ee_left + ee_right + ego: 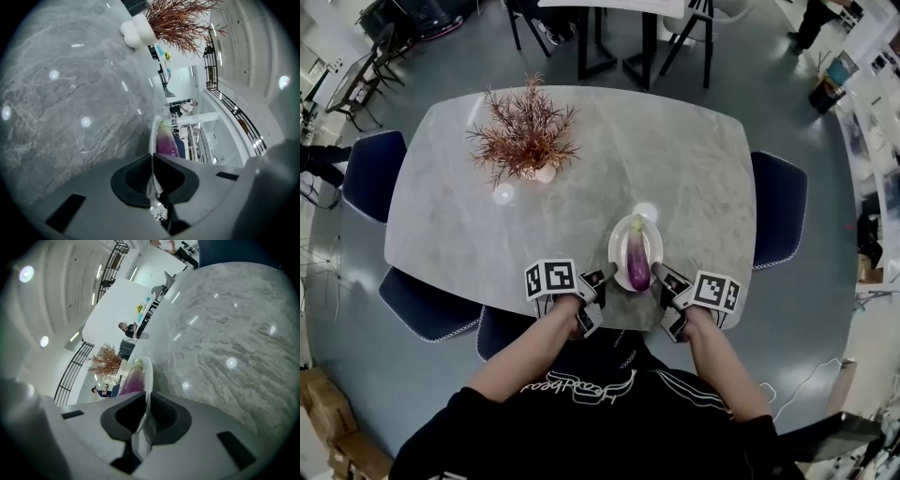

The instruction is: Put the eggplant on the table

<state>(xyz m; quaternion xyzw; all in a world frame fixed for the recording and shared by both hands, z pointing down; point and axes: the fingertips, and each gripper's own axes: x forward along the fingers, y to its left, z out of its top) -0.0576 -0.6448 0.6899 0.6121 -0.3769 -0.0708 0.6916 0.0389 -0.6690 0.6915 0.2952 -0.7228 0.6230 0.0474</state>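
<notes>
A purple eggplant (637, 265) with a green stem lies on a small white plate (619, 246) near the front edge of the grey marble table (581, 178). My left gripper (605, 277) is shut on the plate's left rim. My right gripper (659, 276) is shut on its right rim. In the left gripper view the plate rim (152, 133) runs between the jaws of the left gripper (152, 161), with the eggplant (165, 140) just beyond. In the right gripper view the rim (149, 371) sits between the jaws of the right gripper (145, 404), beside the eggplant (131, 380). I cannot tell whether the plate rests on the table.
A dried reddish plant in a white vase (525, 139) stands at the table's far left. Dark blue chairs (373, 173) (778, 220) stand at both sides and another (427, 305) at the front left. The person stands against the front edge.
</notes>
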